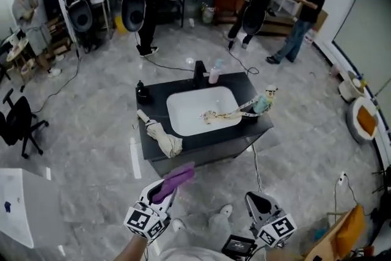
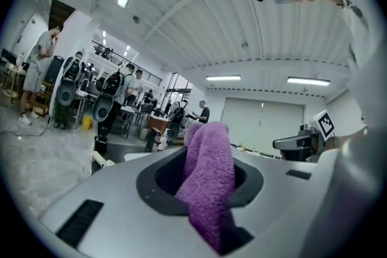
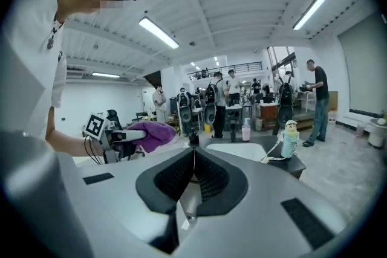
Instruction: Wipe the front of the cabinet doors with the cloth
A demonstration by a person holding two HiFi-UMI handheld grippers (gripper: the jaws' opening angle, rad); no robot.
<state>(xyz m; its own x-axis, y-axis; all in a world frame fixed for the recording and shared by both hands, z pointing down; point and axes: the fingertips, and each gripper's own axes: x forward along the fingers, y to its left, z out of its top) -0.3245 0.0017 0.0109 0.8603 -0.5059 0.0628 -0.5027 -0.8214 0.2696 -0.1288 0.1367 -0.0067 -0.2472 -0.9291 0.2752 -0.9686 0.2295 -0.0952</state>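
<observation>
Left tool [image 1: 166, 191] clamped on the purple cloth [image 1: 177, 178]. The cloth sticks out past the jaws, its long axis pointing to the far side, toward the cabinet [image 1: 204, 158]. It is held in the air on the cabinet's near side, well apart from it. The door fronts face the person. I judge the left tool nearer them than the right tool [image 1: 259, 201], whose jaws are pressed together with nothing between. In the head view the door fronts are steeply foreshortened, and their seams and handles cannot be made out.
</observation>
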